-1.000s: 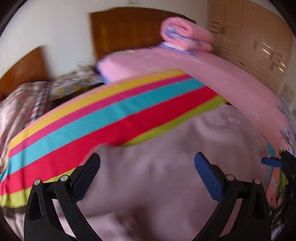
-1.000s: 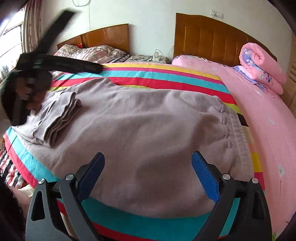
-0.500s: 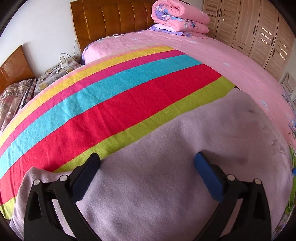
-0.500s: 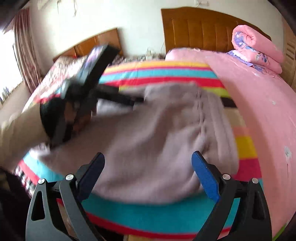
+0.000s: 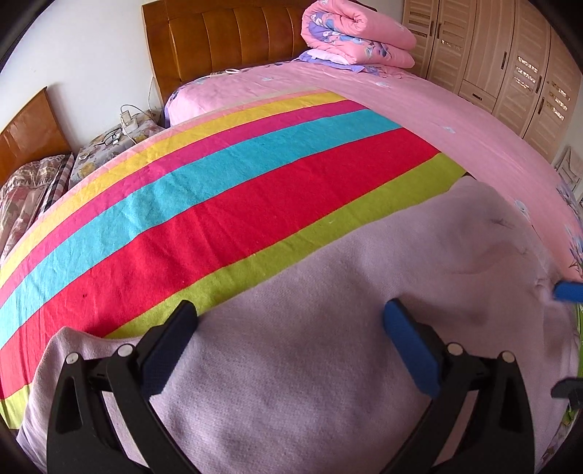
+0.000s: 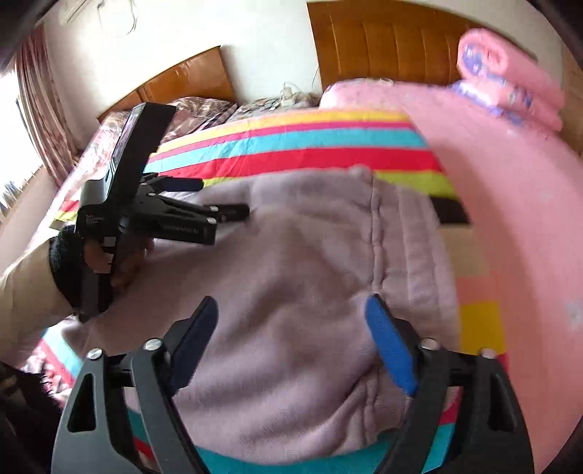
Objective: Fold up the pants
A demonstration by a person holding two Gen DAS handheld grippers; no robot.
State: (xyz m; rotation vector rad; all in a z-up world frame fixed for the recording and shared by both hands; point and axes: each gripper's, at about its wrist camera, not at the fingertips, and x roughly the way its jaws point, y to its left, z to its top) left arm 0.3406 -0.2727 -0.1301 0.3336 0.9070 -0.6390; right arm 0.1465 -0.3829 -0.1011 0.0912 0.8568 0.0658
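Pants [image 6: 291,277] spread on striped blanket [image 5: 233,204], bed | left gripper [image 5: 291,339] fingers wide, above pants | right gripper [image 6: 291,339] fingers wide, near waistband [image 6: 408,255]

Striped blanket [image 5: 233,204] beyond the pants [image 5: 328,364] lies bare and passable; rolled quilt [image 5: 357,36] and headboard [image 5: 226,40] block the far end.

Pants [image 5: 328,364] pale mauve; blanket [image 5: 226,197] rainbow-striped; quilt [image 5: 349,32] pink floral.

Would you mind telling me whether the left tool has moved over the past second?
Yes. In the right wrist view the left tool has swung down from beside the smaller headboard onto the mauve pants, jaws open.
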